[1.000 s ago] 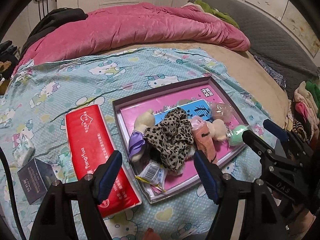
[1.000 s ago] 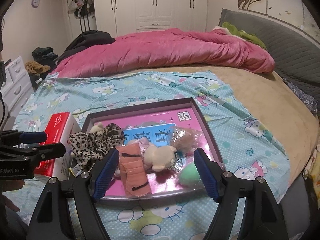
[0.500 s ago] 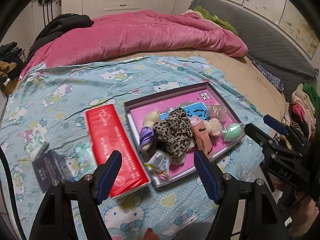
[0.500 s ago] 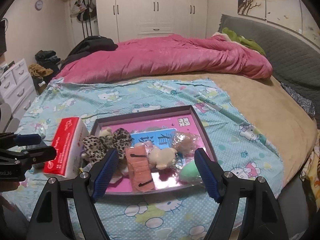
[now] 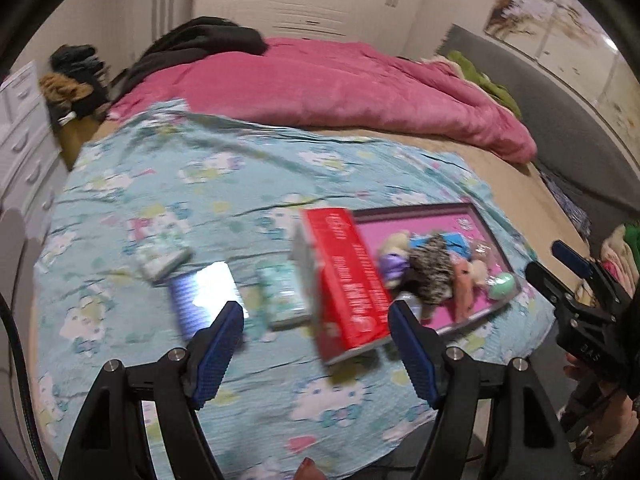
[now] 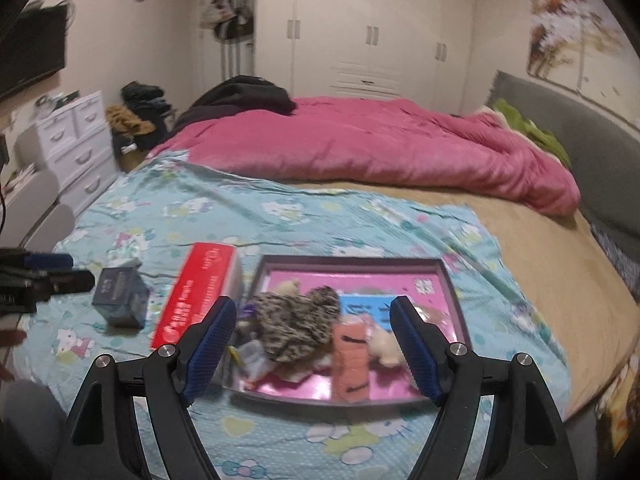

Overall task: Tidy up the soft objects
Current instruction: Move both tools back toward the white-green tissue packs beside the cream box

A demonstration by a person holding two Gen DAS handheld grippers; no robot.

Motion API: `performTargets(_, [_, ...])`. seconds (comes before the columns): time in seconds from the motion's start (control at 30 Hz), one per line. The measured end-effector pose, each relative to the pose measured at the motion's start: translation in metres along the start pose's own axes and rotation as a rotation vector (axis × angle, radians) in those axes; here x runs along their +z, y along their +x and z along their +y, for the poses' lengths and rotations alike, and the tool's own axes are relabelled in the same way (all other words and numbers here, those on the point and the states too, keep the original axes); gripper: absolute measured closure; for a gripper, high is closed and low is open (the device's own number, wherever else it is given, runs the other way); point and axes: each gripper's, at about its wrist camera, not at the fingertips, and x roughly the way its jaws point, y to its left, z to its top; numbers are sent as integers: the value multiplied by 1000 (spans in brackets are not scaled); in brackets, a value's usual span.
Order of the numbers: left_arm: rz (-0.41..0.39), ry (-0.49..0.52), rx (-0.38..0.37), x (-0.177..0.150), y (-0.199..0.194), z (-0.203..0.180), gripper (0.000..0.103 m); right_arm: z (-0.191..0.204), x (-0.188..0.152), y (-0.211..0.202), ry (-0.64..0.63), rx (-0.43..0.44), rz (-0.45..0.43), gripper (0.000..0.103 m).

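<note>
Both grippers have pulled back and up from the tray since a second ago, so more of the bed shows in each view.

Left gripper [image 5: 316,328] hangs with fingers spread wide and empty above the light blue cartoon-print sheet [image 5: 208,184]; right gripper [image 6: 312,328] also has its fingers apart, holding nothing, over the shallow pink tray with dark rim [image 6: 352,264]; soft things lie heaped in that tray: a leopard-print fabric scrunchie [image 6: 296,320], a salmon-pink plush piece [image 6: 352,360], a small cream plush toy [image 6: 384,346]; a long red tissue pack [image 6: 200,292] lies just beside the tray's left edge; a small dark box [image 6: 120,294] sits further left.
</note>
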Motion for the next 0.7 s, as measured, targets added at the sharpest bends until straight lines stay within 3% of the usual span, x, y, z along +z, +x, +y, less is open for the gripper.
performTargets(0.4, [-18, -175, 88, -8, -21, 103, 29, 102, 24, 9, -300, 168, 4, 23])
performTargets(0.7, [-3, -284, 102, -16, -5, 157, 29, 167, 28, 60, -595, 383, 182, 23])
